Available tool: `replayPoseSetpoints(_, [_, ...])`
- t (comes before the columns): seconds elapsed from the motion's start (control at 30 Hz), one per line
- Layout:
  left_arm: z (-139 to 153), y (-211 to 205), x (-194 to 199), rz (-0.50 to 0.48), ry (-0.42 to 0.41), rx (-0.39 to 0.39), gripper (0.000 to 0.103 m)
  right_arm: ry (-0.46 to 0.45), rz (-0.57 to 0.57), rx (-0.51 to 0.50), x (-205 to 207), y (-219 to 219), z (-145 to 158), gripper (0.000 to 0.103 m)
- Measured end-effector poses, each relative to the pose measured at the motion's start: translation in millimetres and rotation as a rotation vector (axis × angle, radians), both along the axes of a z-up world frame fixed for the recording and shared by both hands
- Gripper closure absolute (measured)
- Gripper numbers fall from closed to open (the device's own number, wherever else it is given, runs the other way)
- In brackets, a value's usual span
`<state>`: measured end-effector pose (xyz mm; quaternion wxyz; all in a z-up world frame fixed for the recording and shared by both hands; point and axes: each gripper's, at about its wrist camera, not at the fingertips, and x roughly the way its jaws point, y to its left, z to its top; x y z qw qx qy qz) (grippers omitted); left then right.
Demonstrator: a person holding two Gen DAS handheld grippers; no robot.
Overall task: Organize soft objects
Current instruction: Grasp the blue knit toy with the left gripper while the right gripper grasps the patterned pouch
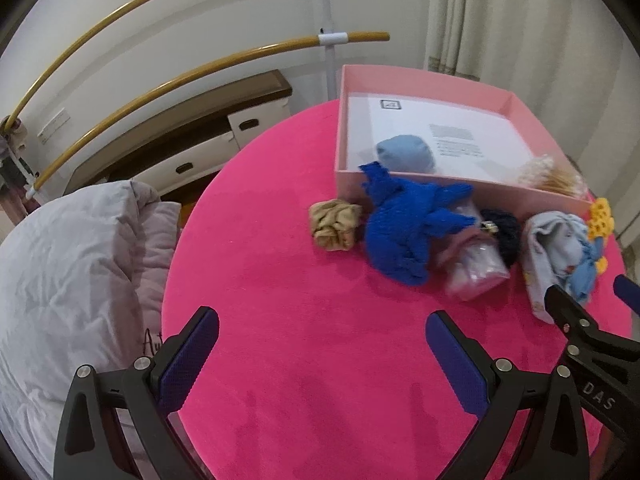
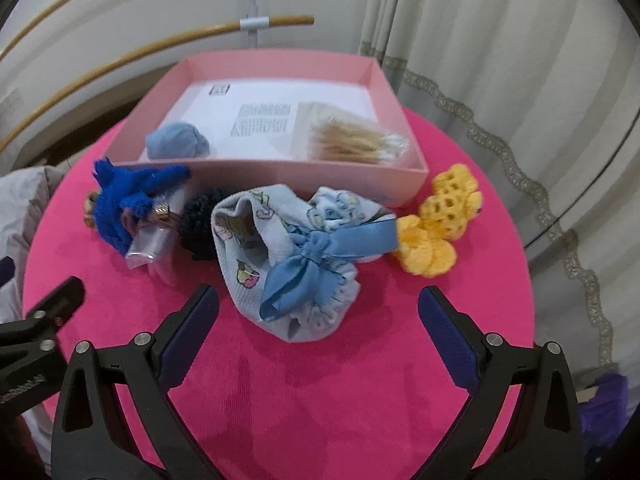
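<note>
- Right hand-held gripper (image 2: pixel 318 320): jaws wide apart, holding nothing. The printed pouch w/ blue ribbon bow (image 2: pixel 298 256) lies straight ahead of it, just beyond the fingertips and roughly centred between them.
- Pouch long axis runs diagonally, from far-left to near-right in the right wrist view; bow end is nearest the gripper. A grasp across the bunched neck near the bow looks the likely bet.
- Left hand-held gripper (image 1: pixel 322 330): also wide, empty, over bare pink table (image 1: pixel 280 280). Pouch sits well off to its right, so the right one is clearly nearer.
- Pink box (image 2: pixel 280 176) is directly behind the pouch, its front wall touching or nearly touching the pouch's far edge. It already holds a light-blue fabric ball (image 2: pixel 176 142) and a clear pack of tan sticks (image 2: pixel 356 142).
- Still out on the table: blue knit piece (image 2: pixel 124 200), dark scrunchie (image 2: pixel 198 220), yellow crochet piece (image 2: pixel 438 224), tan scrunchie (image 1: pixel 334 224).
- Likely move: short reach fwd, close, lift over the front wall.
</note>
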<state>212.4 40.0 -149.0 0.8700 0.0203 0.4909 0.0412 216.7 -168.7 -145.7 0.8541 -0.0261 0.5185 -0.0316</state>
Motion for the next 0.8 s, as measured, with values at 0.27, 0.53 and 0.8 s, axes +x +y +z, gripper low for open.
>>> replayPoseSetpoints(0.27, [-17.8,15.0,22.3,0.018,0.037,-0.029,0.0,0.045,0.007,-0.013,18.4,5.4,-24.0,0.003])
replayPoseSetpoints(0.53, [-23.0,19.1,32.8,0.023,0.043,-0.039,0.0,-0.009,-0.008,0.066,26.2,-2.5,-25.1,0.029])
replayPoseSetpoints(0.8, [-18.6,6.8,40.3,-0.008,0.029,-0.066,0.0,-0.026,-0.006,0.139,20.0,-18.6,-18.5,0.047])
